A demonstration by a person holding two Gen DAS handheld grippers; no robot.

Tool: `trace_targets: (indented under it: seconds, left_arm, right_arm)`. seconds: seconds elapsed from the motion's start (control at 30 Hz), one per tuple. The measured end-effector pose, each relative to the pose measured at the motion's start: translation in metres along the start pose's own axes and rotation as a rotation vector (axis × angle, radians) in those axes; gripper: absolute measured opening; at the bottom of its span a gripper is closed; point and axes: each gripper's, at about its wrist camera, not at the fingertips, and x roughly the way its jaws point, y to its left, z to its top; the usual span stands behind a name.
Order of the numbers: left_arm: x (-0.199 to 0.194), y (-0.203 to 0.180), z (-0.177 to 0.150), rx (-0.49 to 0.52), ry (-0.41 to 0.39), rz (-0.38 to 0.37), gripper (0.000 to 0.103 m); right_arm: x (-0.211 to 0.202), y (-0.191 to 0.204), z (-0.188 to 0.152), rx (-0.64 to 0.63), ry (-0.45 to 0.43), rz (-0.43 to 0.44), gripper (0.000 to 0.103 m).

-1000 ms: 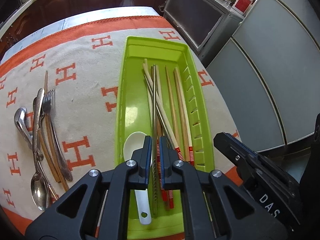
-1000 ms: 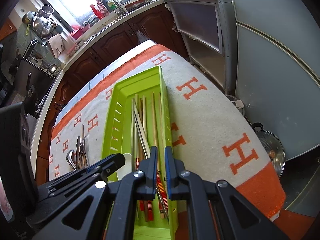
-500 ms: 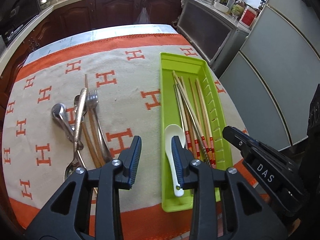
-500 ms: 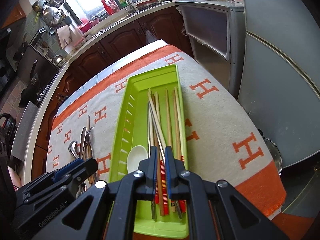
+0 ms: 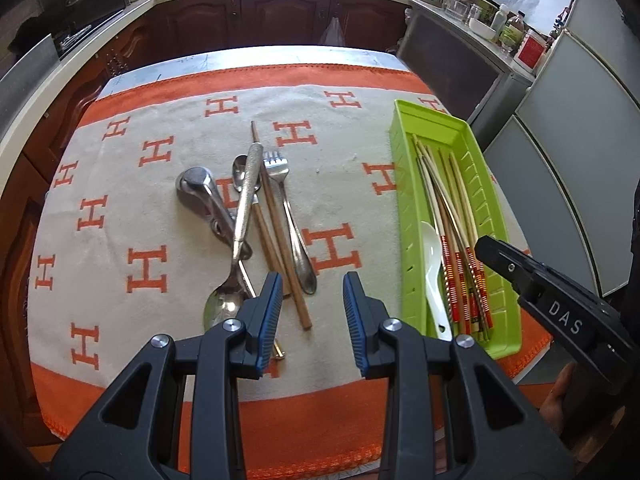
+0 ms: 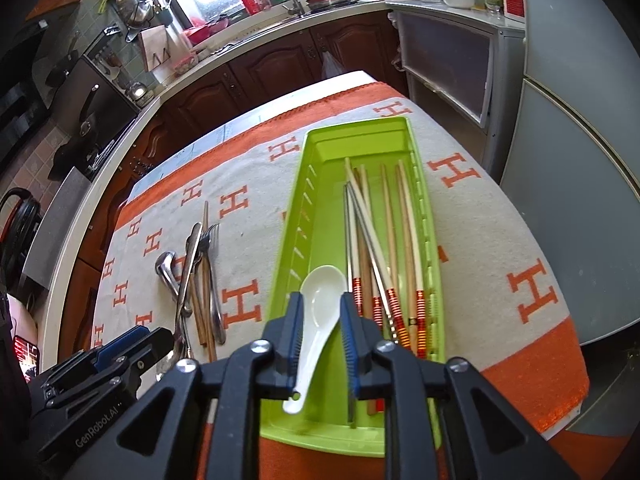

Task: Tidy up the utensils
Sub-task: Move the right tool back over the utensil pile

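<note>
A green tray (image 5: 402, 184) (image 6: 294, 240) holds several chopsticks (image 5: 450, 216) (image 6: 390, 240) and a white ceramic spoon (image 5: 432, 256) (image 6: 324, 300). A pile of metal utensils lies on the cloth to its left: a fork (image 5: 286, 208) (image 6: 210, 264), spoons (image 5: 224, 300), a textured metal handle (image 5: 248, 192) and brown chopsticks (image 5: 276, 232). My left gripper (image 5: 310, 304) is open and empty, above the cloth near the pile's near end. My right gripper (image 6: 320, 332) is open and empty, above the white spoon at the tray's near end.
The table carries a beige cloth (image 5: 160, 200) with orange H marks and an orange border. Grey cabinets (image 5: 568, 140) stand close on the right. Dark wood kitchen cabinets (image 5: 260, 16) and a counter run behind the table.
My left gripper has opened and moved left from over the tray to the utensil pile. My right gripper has opened and drawn back over the white spoon.
</note>
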Motion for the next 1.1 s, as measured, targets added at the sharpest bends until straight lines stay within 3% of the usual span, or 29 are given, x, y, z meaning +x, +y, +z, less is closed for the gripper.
trace_targets:
  seconds: [0.27,0.47,0.8,1.1]
  left_arm:
    - [-0.004,0.044,-0.005,-0.064,-0.017,0.054,0.028]
    - [-0.005,0.078,0.003,-0.121,-0.03,0.079,0.028]
    - [0.01,0.12,0.028,-0.206,-0.018,0.05,0.028]
    - [0.04,0.137,0.03,-0.241,0.031,0.029,0.028]
  right_arm:
    - [0.007,0.032,-0.002,-0.087,0.01,0.027,0.02]
    - [0.02,0.061,0.003,-0.158,0.043,0.093,0.02]
    - [0.085,0.092,0.04,-0.148,0.168,0.248,0.02]
    - [0.13,0.103,0.039,-0.169,0.273,0.202,0.02]
